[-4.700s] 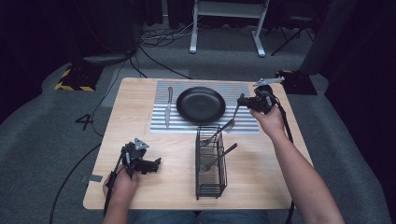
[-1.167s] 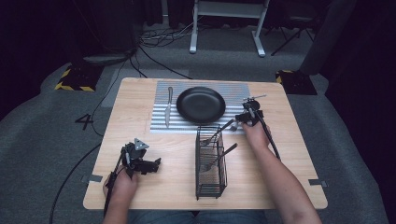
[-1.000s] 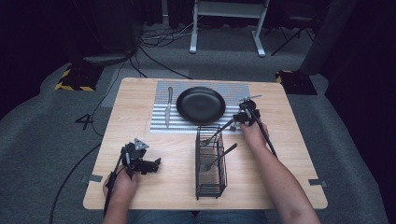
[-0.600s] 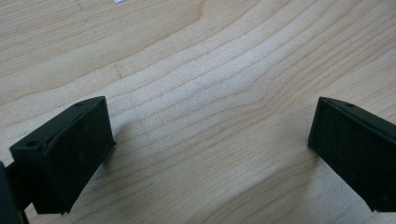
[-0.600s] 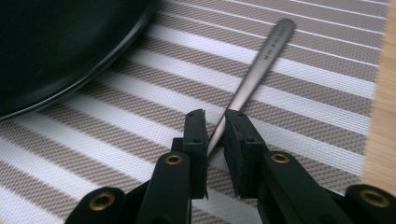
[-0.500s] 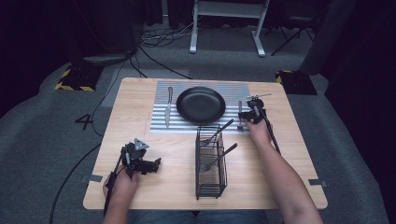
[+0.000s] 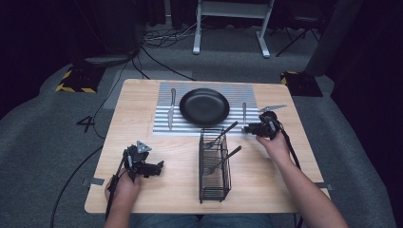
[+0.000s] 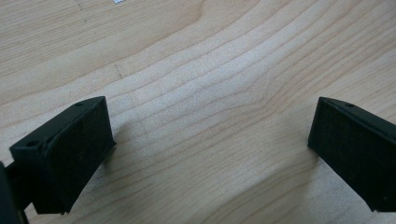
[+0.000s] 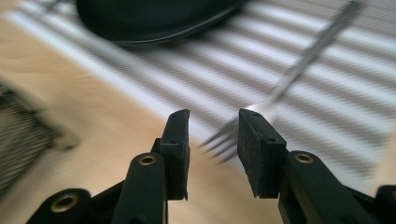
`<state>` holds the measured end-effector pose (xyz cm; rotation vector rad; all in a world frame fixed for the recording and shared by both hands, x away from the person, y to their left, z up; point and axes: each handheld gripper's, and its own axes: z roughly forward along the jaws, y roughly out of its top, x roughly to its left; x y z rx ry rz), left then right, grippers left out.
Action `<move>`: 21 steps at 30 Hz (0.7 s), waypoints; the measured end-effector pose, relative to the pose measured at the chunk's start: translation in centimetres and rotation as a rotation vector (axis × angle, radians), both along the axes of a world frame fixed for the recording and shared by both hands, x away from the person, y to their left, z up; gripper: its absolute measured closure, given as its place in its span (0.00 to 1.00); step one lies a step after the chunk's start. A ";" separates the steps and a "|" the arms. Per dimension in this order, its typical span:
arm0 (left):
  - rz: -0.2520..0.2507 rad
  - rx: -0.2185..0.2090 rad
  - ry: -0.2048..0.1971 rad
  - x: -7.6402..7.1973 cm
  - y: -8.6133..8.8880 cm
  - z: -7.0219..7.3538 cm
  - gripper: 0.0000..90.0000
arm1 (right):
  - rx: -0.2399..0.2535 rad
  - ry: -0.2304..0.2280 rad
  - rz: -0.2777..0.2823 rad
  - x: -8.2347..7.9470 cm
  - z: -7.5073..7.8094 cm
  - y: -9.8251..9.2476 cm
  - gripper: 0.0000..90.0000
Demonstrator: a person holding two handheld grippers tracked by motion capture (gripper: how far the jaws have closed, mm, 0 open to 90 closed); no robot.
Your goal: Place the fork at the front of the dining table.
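Observation:
A silver fork [image 7: 244, 114] lies on the striped placemat [image 7: 190, 128], just right of the black plate [image 7: 204, 106]. My right gripper [image 7: 258, 128] hovers at the fork's near end, beside the mat's right edge. In the right gripper view its jaws [image 9: 212, 116] have just been opening and stand a little apart. The blurred fork [image 9: 303, 60] rests on the mat beyond them, tines toward me, untouched by the pads. My left gripper [image 7: 151, 167] sits near the table's front left, open wide [image 8: 210, 121] over bare wood.
A knife [image 7: 170, 108] lies on the mat left of the plate. A black wire basket [image 7: 214, 166] stands in front of the mat with two utensil handles [image 7: 227, 129] poking out. A cable trails from each gripper.
The right gripper set the fork down on the mat beside the plate, let go, and drew back toward the near right. The left gripper stayed put.

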<state>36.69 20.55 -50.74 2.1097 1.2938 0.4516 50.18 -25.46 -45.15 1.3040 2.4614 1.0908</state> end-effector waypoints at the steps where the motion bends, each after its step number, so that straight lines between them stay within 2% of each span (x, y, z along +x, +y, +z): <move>1: 0.000 0.000 0.000 0.0 0.0 0.0 0.00 | 0.025 0.010 0.020 -0.5 0.1 0.0 0.71; 5: 0.000 0.000 0.000 0.0 0.0 0.0 0.00 | 0.017 0.007 0.050 -1.7 0.1 0.1 0.71; 9: 0.002 -0.001 0.000 0.0 0.0 0.0 0.00 | 0.041 0.049 0.025 -0.7 -1.0 -0.2 0.71; 10: 0.000 0.000 0.000 0.0 0.0 0.0 0.00 | 0.044 0.060 0.022 -0.4 -1.2 -0.3 0.75; 12: 0.002 -0.001 0.000 0.0 0.0 0.0 0.00 | 0.086 0.075 0.011 0.2 -1.5 -0.7 0.75; 14: 0.002 -0.001 0.000 0.0 0.0 0.0 0.00 | 0.086 0.072 -0.009 0.5 -1.4 -0.9 0.74; 16: 0.002 -0.002 0.000 0.0 0.0 0.0 0.00 | 0.035 0.055 -0.023 0.6 -1.4 -0.9 0.74; 18: 0.002 -0.001 0.000 0.0 0.0 0.0 0.00 | 0.008 0.047 -0.037 0.9 -1.6 -1.2 0.74; 21: 0.000 0.000 0.000 0.0 0.0 0.0 0.00 | 0.033 0.052 -0.058 1.5 -1.9 -1.8 0.73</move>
